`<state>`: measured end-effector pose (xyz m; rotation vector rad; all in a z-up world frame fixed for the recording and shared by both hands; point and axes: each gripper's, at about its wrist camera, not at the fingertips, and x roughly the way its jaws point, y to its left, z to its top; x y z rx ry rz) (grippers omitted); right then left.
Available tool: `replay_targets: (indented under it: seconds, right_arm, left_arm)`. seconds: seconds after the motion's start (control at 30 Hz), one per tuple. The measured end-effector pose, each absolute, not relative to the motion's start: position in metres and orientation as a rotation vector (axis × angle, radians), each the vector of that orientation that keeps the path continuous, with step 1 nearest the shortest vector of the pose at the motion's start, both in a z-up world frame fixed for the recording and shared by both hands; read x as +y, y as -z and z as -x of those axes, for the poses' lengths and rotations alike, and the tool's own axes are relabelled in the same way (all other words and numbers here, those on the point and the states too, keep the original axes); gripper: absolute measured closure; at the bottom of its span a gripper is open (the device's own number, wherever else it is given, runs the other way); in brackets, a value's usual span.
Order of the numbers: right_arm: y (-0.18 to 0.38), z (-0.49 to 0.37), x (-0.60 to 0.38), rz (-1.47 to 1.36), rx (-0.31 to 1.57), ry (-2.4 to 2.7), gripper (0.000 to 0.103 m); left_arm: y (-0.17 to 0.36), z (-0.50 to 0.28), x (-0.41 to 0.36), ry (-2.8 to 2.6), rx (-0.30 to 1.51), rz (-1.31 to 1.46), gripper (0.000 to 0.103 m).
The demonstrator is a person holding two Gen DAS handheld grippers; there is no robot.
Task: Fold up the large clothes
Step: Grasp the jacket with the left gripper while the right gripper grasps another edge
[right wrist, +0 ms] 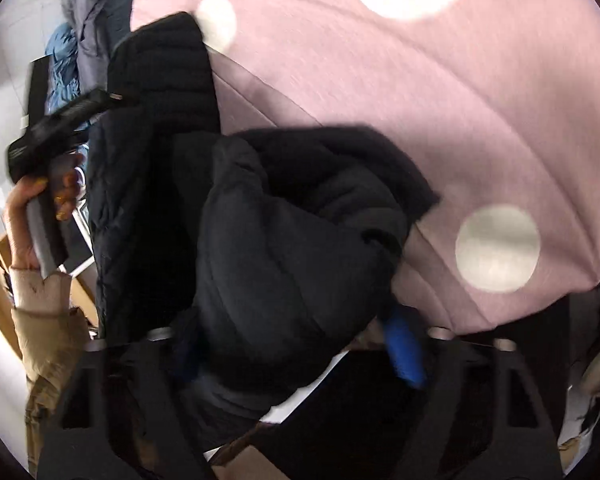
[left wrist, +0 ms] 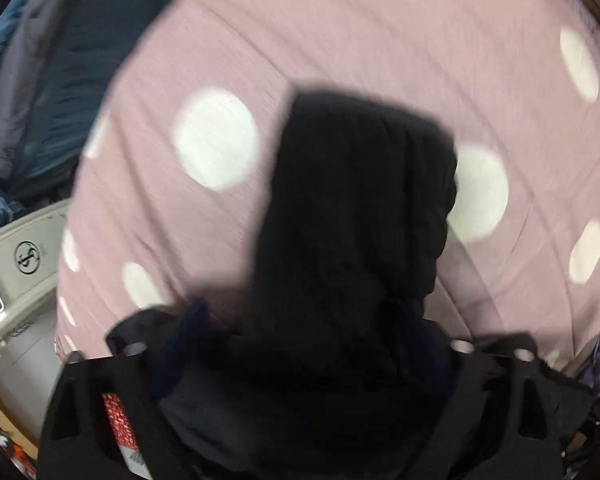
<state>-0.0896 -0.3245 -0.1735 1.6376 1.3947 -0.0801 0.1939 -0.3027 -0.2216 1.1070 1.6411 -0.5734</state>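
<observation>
Both claws clamp bulky black quilted puffer jacket (right wrist: 284, 248): left gripper (left wrist: 300, 344), right gripper (right wrist: 296, 340). Slippery fabric, could slide out toward 12 o'clock onto pink polka-dot bedsheet (right wrist: 440, 112), fold ruined lol.

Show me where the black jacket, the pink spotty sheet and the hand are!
black jacket (right wrist: 284, 248), right wrist view, on its puffy bunched middle.
pink spotty sheet (left wrist: 380, 52), left wrist view, on plain pink cloth.
hand (right wrist: 24, 216), right wrist view, on its palm.
</observation>
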Motion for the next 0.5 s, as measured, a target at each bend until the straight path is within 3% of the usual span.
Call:
replay_targets:
  seconds: [0.03, 0.07, 0.1, 0.2, 0.3, 0.5]
  right_arm:
    - [0.174, 0.089, -0.323, -1.628, 1.396, 0.076, 0.058]
    - [0.173, 0.087, -0.322, -1.618, 1.394, 0.071, 0.065]
    - [0.170, 0.085, -0.322, -1.605, 1.389, 0.066, 0.068]
    - [0.146, 0.069, -0.322, -1.483, 1.351, 0.044, 0.077]
    - [0.110, 0.053, -0.323, -1.349, 1.286, -0.012, 0.082]
    - [-0.014, 0.012, -0.311, -0.930, 1.064, -0.161, 0.086]
  left_arm:
    - [0.226, -0.190, -0.301, 0.587, 1.638, -1.113, 0.027]
    - [0.228, -0.187, -0.298, 0.588, 1.634, -1.096, 0.035]
    - [0.226, -0.187, -0.293, 0.589, 1.638, -1.070, 0.052]
    - [0.196, -0.196, -0.270, 0.628, 1.642, -0.875, 0.082]
    - [0.150, -0.217, -0.239, 0.666, 1.625, -0.662, 0.093]
    - [-0.019, -0.240, -0.100, 0.661, 1.323, -0.192, 0.096]
